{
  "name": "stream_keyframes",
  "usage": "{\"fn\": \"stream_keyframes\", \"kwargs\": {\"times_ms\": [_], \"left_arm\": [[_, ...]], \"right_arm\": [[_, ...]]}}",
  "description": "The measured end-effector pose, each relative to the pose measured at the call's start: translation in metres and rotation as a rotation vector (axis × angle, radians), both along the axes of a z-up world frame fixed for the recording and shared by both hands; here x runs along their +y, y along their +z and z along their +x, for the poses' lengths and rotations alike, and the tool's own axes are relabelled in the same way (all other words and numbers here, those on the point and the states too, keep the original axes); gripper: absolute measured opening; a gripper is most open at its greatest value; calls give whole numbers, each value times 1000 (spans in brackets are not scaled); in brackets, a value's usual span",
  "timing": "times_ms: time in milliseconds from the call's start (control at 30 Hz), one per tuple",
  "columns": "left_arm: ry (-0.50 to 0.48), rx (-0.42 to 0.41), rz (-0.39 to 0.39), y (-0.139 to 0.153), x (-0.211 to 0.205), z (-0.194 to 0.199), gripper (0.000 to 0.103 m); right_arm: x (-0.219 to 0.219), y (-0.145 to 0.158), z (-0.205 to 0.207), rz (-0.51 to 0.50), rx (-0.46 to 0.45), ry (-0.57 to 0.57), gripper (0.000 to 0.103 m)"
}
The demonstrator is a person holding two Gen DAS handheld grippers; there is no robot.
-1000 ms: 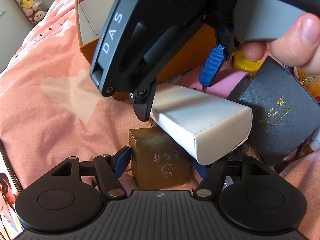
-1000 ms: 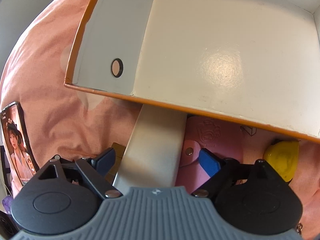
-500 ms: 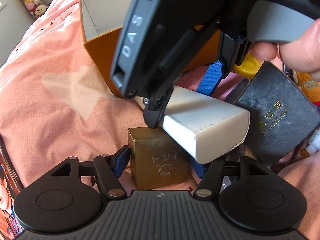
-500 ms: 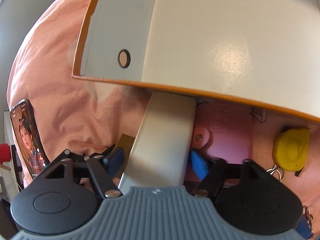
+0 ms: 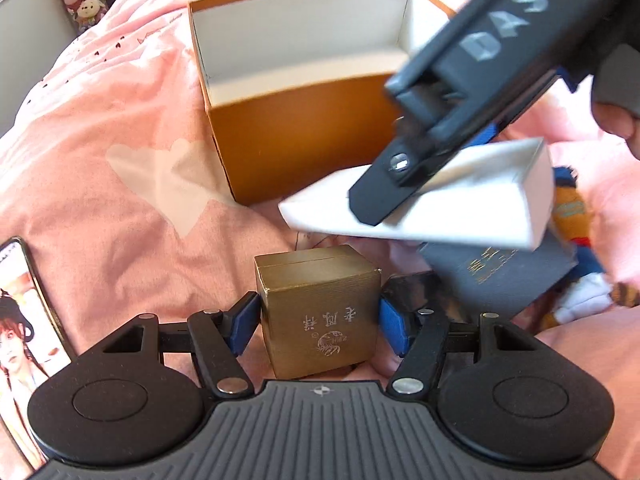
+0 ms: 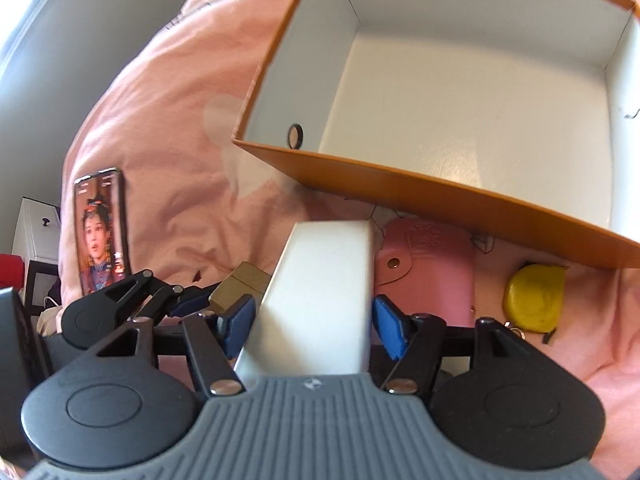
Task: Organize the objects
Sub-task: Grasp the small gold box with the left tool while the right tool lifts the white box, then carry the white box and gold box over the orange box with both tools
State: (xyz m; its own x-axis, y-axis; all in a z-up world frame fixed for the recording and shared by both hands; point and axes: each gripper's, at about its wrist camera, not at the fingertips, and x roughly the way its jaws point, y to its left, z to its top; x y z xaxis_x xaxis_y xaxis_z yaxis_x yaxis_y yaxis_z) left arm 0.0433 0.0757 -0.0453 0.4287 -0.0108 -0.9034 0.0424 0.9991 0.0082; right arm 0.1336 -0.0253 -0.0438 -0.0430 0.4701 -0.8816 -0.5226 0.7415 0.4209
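Note:
A gold cube box (image 5: 320, 320) with embossed characters sits between the blue pads of my left gripper (image 5: 319, 324), which press both its sides just above the pink bedspread. My right gripper (image 6: 312, 324) has a long white box (image 6: 324, 292) between its pads. Its jaws are closing and the pads touch the box. In the left wrist view this white box (image 5: 460, 216) hangs tilted in the air above the gold one. An open orange box (image 5: 304, 148) with a white inside (image 6: 460, 100) stands just beyond, nothing in it.
A pink pouch (image 6: 432, 276) and a yellow tape measure (image 6: 534, 296) lie by the orange box's near wall. A dark grey booklet (image 5: 500, 280) and a plush toy (image 5: 576, 216) lie to the right. A lit phone (image 6: 102, 232) rests on the bedspread at the left.
The right jaws narrowed onto the white box and lifted it off the gold box, tilted. Both grippers rose; the orange box's opening now shows from above.

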Motion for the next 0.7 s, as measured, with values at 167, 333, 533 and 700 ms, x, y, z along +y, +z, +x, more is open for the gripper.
{"fn": "stream_keyframes", "kwargs": {"times_ms": [167,333,533,700], "left_arm": [[6,-37,-37,21,-13,-12,73],[-7,-40,-82,26,-27,-34,73],[3,-65,-153,41,-24,-39,73],[-14,-122,-160,63,-22,-35,73]], "right_arm": [[-20,26,-5,40,-51,-11,66],[-38,43,-16,24,-100,-2,66],[-66,64,-24,42,-129,-27,65],[-79,88,-27,81,-188,-37,65]]}}
